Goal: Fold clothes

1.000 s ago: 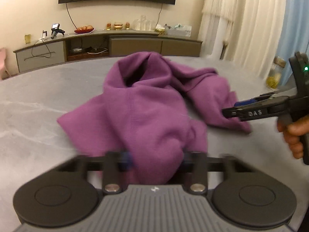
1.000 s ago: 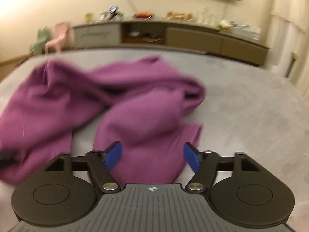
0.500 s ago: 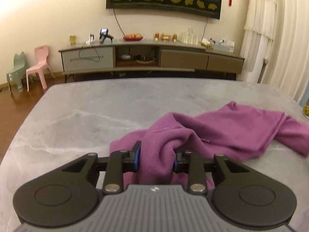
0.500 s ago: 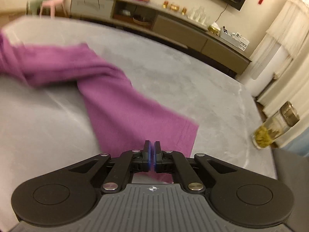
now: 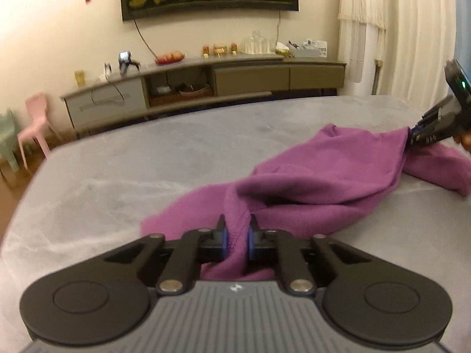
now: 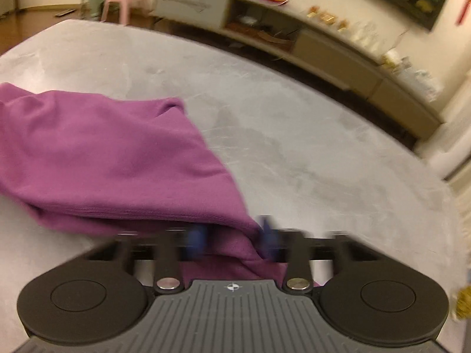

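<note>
The garment [image 5: 321, 182] is plain purple, lying on a grey counter [image 5: 132, 158] veined with pale marbling. Both grippers are black with blue pads [image 5: 224, 239]. Beyond the counter stand a pink chair [image 5: 36, 125], a pale green chair [image 5: 7, 141] and cream curtains [image 5: 412, 29].

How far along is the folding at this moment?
Early stage. Done: both grippers have hold of the purple garment. The left gripper is shut on a bunched edge; the right gripper pinches the far end, its own view being blurred. In hand: stretching the garment across the grey table. Left: it is twisted and creased, no fold made.
</note>
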Motion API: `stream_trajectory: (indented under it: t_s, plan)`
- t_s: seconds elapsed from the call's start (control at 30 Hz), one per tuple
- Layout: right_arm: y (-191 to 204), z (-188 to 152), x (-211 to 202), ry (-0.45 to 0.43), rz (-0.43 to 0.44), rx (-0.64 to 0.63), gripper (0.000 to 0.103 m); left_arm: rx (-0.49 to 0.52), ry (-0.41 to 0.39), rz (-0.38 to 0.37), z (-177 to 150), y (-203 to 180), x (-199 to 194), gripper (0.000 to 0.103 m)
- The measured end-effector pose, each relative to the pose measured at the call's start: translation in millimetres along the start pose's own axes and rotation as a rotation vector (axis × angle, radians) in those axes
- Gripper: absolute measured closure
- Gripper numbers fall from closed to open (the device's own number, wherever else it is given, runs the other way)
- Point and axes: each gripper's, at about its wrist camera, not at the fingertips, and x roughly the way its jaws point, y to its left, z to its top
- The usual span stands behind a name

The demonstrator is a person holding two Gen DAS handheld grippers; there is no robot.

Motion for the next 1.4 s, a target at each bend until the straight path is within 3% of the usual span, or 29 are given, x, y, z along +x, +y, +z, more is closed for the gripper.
stream_trajectory:
  t_s: [0.1, 0.2, 0.23, 0.27, 0.37, 0.47, 0.57, 0.6, 0.67, 0.7, 0.73, 0.83, 0.87, 0.93, 0.97, 1.0, 1.03, 1.13, 1.27, 1.33, 1.37, 1.4]
  plan:
    - [-7.5, 15.0, -25.8, -0.093, 0.039, 0.036, 0.095, -0.050, -0.212, 0.011, 6.9, 16.3, -42.2, 0.094]
    - [-42.5, 31.3, -88.8, -0.335, 0.200, 0.245, 0.095, -0.108, -0.286, -0.014, 8.7, 33.2, -44.0, 0.094]
    - [-54.3, 37.8, -82.8, -0.322, 0.198, 0.282, 0.095, -0.105, -0.205, -0.040, 8.6, 31.8, -22.1, 0.092]
    - [-58.9, 40.8, -59.9, -0.242, 0.116, 0.268, 0.094, -0.098, -0.131, -0.065, 8.2, 29.5, -2.5, 0.091]
    - [-66.6, 41.5, 3.3, -0.011, -0.103, 0.230, 0.094, 0.040, -0.104, -0.127, -1.0, 1.9, -5.0, 0.086]
    - [-48.7, 18.9, -1.0, -0.025, -0.203, 0.154, 0.094, 0.172, -0.080, -0.188, -10.1, -24.4, -8.1, 0.085]
    - [-47.5, -6.8, -31.7, -0.108, -0.219, 0.166, 0.095, 0.120, -0.111, -0.212, -10.8, -12.0, -22.5, 0.084]
    - [-49.0, -12.5, -44.6, -0.143, -0.213, 0.174, 0.095, 0.091, -0.118, -0.218, -9.2, -6.2, -25.0, 0.081]
    - [-53.4, -26.0, -69.5, -0.198, -0.200, 0.201, 0.094, 0.001, -0.140, -0.239, -6.1, 11.5, -27.8, 0.063]
    - [-56.1, -33.6, -80.9, -0.216, -0.194, 0.217, 0.094, -0.059, -0.148, -0.242, -5.0, 21.0, -27.6, 0.041]
    - [-56.4, -41.2, -86.2, -0.202, -0.197, 0.210, 0.094, -0.117, -0.145, -0.237, -2.1, 29.3, -25.9, 0.028]
    - [-59.8, -63.5, -85.6, -0.152, -0.208, 0.222, 0.094, -0.238, -0.061, -0.250, 1.0, 41.3, -1.8, 0.023]
    - [-61.3, -70.9, -83.0, -0.134, -0.211, 0.232, 0.094, -0.235, -0.021, -0.255, 2.1, 35.0, 9.8, 0.022]
    - [-63.8, -78.4, -74.3, -0.117, -0.204, 0.258, 0.094, -0.212, 0.047, -0.247, 4.0, 22.1, 35.0, 0.026]
    - [-64.7, -78.6, -68.8, -0.116, -0.195, 0.273, 0.094, -0.197, 0.072, -0.236, 5.5, 16.4, 47.2, 0.039]
    - [-65.0, -74.4, -66.3, -0.117, -0.186, 0.268, 0.094, -0.210, 0.052, -0.219, 13.6, 18.2, 47.8, 0.078]
    - [-65.9, -69.1, -63.3, -0.122, -0.182, 0.255, 0.094, -0.222, 0.033, -0.203, 21.7, 20.0, 48.5, 0.086]
    - [-74.6, -40.7, -90.2, -0.233, -0.211, 0.238, 0.095, -0.258, -0.028, -0.153, 46.6, 25.4, 48.7, 0.089]
    - [-56.9, -26.4, -159.0, -0.489, -0.313, 0.123, 0.096, -0.171, -0.295, -0.098, 84.9, 22.7, -42.0, 0.089]
    - [-32.9, -38.1, -193.3, -0.621, -0.368, -0.002, 0.096, -0.050, -0.273, -0.062, 72.6, 12.0, -70.5, 0.088]
    - [-18.8, -52.0, -199.8, -0.637, -0.387, -0.076, 0.096, 0.007, -0.252, -0.047, 65.9, 6.8, -82.5, 0.086]
    - [-10.5, -65.2, -198.8, -0.607, -0.371, -0.118, 0.096, 0.041, -0.154, -0.052, 53.0, 2.7, -74.6, 0.081]
